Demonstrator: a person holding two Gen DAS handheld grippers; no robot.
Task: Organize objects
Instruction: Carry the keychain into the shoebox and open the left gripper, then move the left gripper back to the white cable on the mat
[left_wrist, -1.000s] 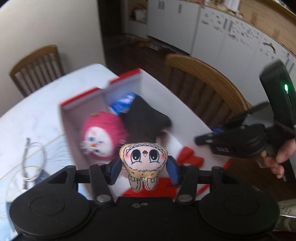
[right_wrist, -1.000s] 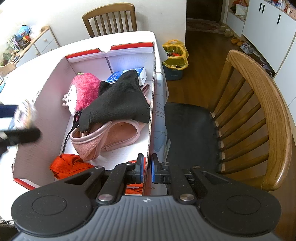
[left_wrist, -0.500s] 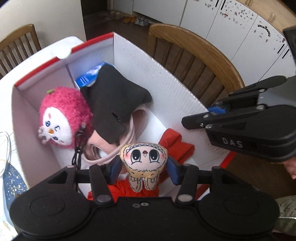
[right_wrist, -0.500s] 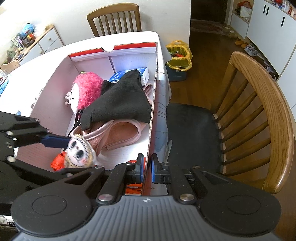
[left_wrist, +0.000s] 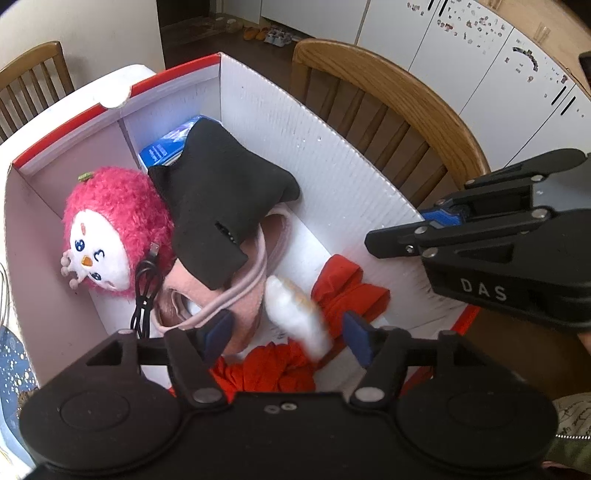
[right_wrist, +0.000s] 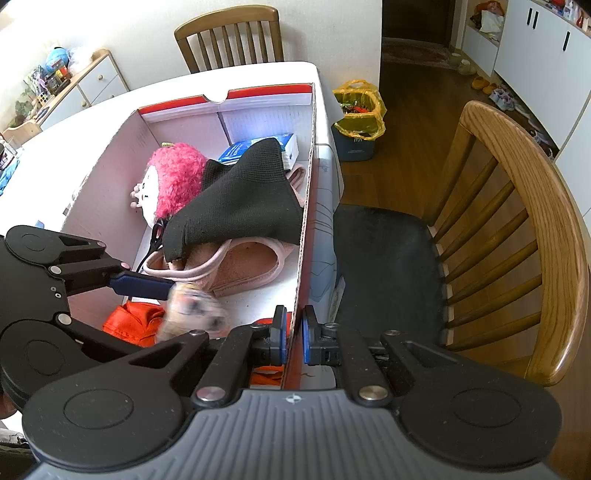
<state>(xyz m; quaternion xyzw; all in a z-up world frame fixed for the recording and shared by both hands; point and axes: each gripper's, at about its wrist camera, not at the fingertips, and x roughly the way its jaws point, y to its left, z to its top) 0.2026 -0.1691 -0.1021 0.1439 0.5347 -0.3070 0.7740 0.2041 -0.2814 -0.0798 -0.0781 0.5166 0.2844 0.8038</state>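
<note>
A white cardboard box (left_wrist: 332, 166) with a red rim holds a pink plush (left_wrist: 114, 229), a black cloth (left_wrist: 221, 206), a pink fabric bag (left_wrist: 255, 258), a red cloth (left_wrist: 347, 288), a black cable (left_wrist: 146, 291) and a blue carton (left_wrist: 166, 147). My left gripper (left_wrist: 287, 334) hangs low inside the box with its jaws opening. A small cream doll (left_wrist: 295, 314) shows blurred and loose between its pads, tipping down over the red cloth. In the right wrist view the doll (right_wrist: 192, 314) is a smear below the left fingers (right_wrist: 140, 284). My right gripper (right_wrist: 292, 334) is shut on the box's right wall (right_wrist: 306, 206).
The box sits on a white table (right_wrist: 74, 147). A wooden chair (right_wrist: 517, 221) with a black seat stands right of the box, and another chair (right_wrist: 229, 33) stands at the table's far side. A yellow-lined bin (right_wrist: 358, 110) is on the wooden floor.
The left gripper came down into the box, and its jaws spread. The doll, held upright between the pads before, has slipped free and tilts downward. The right gripper kept still.
</note>
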